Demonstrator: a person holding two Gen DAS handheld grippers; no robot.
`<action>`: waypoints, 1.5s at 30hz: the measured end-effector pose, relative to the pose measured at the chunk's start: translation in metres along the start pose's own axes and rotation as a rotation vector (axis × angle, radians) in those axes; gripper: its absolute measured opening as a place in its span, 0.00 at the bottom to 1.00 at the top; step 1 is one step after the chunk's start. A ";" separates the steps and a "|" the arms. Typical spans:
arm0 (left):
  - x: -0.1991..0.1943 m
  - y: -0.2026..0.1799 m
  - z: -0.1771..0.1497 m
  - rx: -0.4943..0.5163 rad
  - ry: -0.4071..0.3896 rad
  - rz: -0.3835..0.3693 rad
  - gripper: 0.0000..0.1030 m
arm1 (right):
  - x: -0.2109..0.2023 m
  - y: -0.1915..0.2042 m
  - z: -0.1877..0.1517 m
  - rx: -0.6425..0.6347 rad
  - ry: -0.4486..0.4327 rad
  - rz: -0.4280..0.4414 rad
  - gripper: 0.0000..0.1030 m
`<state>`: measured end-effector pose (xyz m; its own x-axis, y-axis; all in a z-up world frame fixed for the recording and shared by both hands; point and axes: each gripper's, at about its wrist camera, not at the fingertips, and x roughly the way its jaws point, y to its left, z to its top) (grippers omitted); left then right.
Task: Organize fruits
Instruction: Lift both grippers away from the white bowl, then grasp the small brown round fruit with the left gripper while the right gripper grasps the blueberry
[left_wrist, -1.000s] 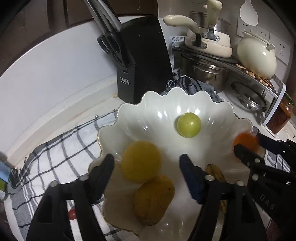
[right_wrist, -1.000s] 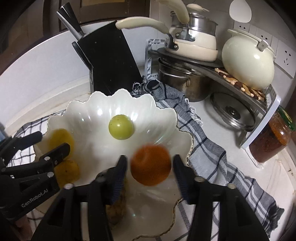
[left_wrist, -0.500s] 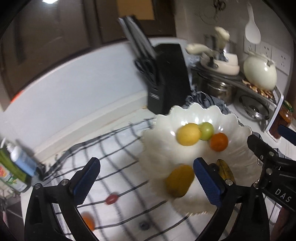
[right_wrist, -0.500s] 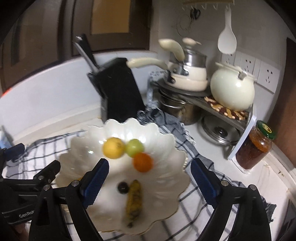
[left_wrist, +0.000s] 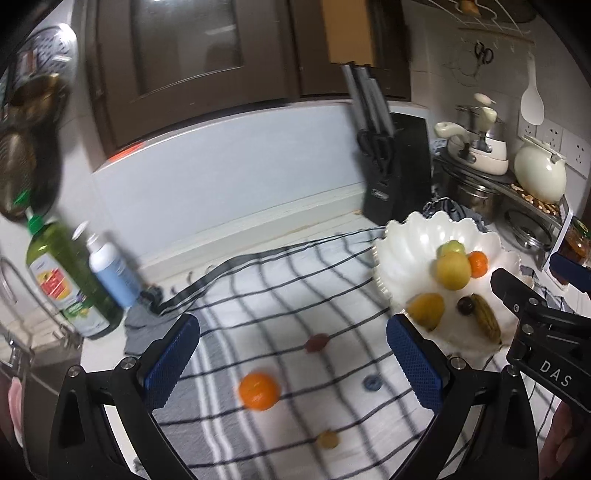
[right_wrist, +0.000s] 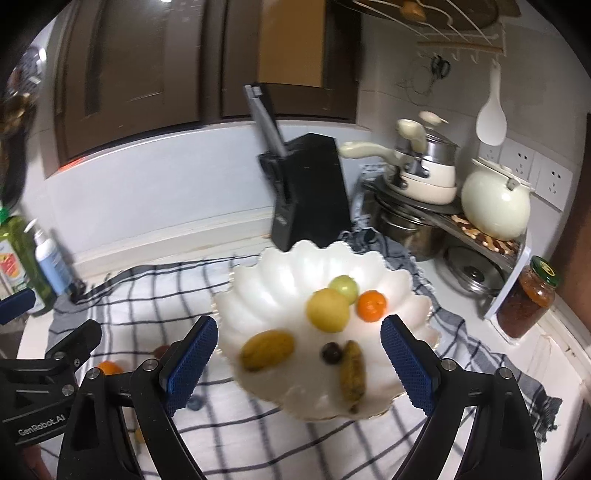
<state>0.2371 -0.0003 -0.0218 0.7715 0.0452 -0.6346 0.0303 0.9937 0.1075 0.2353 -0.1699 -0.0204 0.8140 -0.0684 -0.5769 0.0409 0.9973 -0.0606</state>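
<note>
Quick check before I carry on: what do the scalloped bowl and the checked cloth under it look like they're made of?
Scalloped bowl: glossy white, probably glazed ceramic or glass; it shows soft highlights and a thin gilt rim.
Checked cloth: matte woven fabric, likely cotton; it bunches at the edges and shows no shine.

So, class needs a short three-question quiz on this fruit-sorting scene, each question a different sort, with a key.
1. True or false: the left gripper holds the loose orange tangerine on the checked cloth.
2. How many fruits lie in the white scalloped bowl? A) four B) six C) eight
3. Fill in: the dark round grape lies right beside the spotted yellow ____.

Key: 1 false, both it and the right gripper are open and empty; 2 B; 3 banana.
</note>
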 end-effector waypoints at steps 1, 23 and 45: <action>-0.002 0.003 -0.004 -0.003 -0.001 0.004 1.00 | -0.002 0.005 -0.003 -0.008 -0.001 0.006 0.88; 0.013 0.001 -0.096 -0.032 0.091 -0.059 0.90 | 0.000 0.019 -0.081 -0.002 0.069 0.021 0.88; 0.067 -0.035 -0.130 0.029 0.221 -0.104 0.35 | 0.025 0.008 -0.115 0.008 0.134 0.015 0.86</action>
<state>0.2051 -0.0186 -0.1677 0.6058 -0.0333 -0.7949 0.1235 0.9910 0.0526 0.1890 -0.1663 -0.1288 0.7301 -0.0557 -0.6811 0.0340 0.9984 -0.0452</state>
